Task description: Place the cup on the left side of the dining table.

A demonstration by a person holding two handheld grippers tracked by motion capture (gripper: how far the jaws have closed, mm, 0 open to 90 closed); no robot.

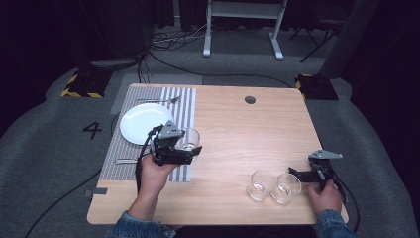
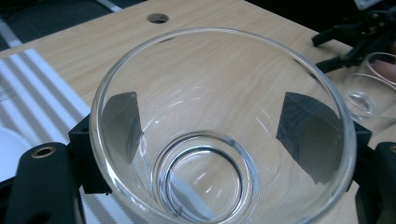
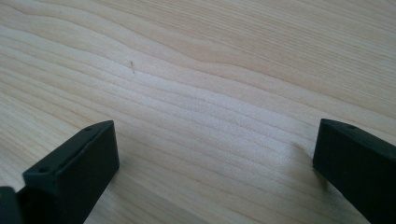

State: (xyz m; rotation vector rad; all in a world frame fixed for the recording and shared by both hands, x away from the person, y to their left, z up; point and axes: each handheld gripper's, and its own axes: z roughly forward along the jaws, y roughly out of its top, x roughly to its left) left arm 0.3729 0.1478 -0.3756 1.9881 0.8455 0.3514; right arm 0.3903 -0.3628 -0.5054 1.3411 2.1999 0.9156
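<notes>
Right now a clear glass (image 1: 188, 138) sits between the two black jaws of the left gripper (image 1: 190, 148), and the jaws press on its two sides, so the glass is held tight. It is held at the right edge of the striped mat (image 1: 181, 106), on the left part of the wooden table (image 1: 247, 129); I cannot tell if its bottom rests on the mat or is just off it. In the left gripper view you look down into the glass (image 2: 219, 126) from above, and you can see the dark jaw pads through its wall on both sides. The glass stands up straight with its open mouth on top, and it looks empty. A hand (image 1: 156, 173) holds the left gripper from the near side. Just left of the glass, on the mat, lies a white plate (image 1: 143, 123). A fork (image 1: 158, 101) lies on the mat on the far side of the plate, and a knife (image 1: 126, 160) lies on its near side. Well apart to the right, near the near edge of the table, stand two more glasses (image 1: 274, 186) side by side, so close that they seem to touch. The right gripper (image 1: 296, 174) is just beside them on the right, held by the other hand (image 1: 324, 196). Its jaws stand wide apart and hold nothing; in the right gripper view there is bare wood between them
</notes>
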